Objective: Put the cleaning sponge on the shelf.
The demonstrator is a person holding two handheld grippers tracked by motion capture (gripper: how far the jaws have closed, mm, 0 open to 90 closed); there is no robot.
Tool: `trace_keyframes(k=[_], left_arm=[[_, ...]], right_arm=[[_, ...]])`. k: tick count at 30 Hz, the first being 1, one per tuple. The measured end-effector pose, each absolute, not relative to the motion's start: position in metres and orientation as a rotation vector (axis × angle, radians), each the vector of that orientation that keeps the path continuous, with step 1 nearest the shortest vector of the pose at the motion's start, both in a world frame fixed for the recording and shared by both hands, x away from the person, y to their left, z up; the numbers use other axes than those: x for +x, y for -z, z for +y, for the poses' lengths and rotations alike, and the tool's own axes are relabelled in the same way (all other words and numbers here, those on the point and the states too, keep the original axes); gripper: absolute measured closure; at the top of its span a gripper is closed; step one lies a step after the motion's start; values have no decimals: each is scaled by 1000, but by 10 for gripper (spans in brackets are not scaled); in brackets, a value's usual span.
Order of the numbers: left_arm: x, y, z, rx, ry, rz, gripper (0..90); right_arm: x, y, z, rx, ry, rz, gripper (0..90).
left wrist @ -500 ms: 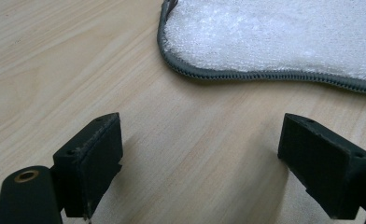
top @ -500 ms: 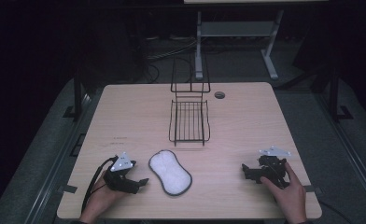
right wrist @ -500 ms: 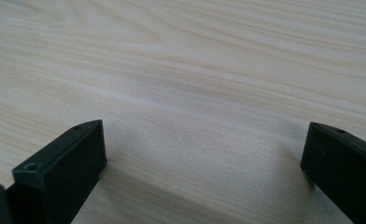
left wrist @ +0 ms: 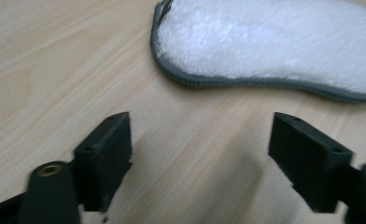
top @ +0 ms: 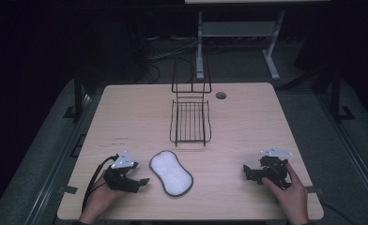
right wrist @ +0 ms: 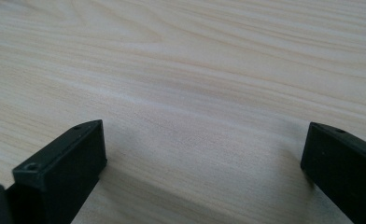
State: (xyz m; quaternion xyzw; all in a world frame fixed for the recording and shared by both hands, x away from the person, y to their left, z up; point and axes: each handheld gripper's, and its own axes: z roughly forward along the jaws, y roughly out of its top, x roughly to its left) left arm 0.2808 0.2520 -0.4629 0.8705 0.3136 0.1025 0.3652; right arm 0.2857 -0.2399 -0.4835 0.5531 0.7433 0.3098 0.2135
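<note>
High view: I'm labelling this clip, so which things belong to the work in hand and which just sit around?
In play:
- white pad, beside the open left gripper
- left gripper, jaws facing the pad

Lying about:
- wire rack, mid-table
- right gripper, open over bare table

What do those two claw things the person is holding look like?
Each is a black handheld tool. The left gripper has a pale grey three-cornered plate on top and a black cable looping behind it. The right gripper has the same kind of plate. Up close, the fingers are chunky black blocks with small screw holes, and one shows a brass-coloured ring. No sleeves are visible on the forearms.
</note>
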Motion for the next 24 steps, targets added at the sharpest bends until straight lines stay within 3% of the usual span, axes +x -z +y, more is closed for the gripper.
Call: trace_keyframes(k=[6,11,12,15,24], left_arm=[[280,451,254,2210,-232,782,478],[283,440,252,2192,-200,777,751],[283,439,251,2187,-191,779,842],[287,437,247,2190,-171,772,895],[299,434,232,2214,-155,751,897]], right_arm=[[286,483,-240,1535,-860,2063,0],[286,483,-240,1535,-860,2063,0],[286,483,-240,1535,-860,2063,0],[286,483,-240,1535,-860,2063,0],[286,483,-240,1535,-860,2063,0]])
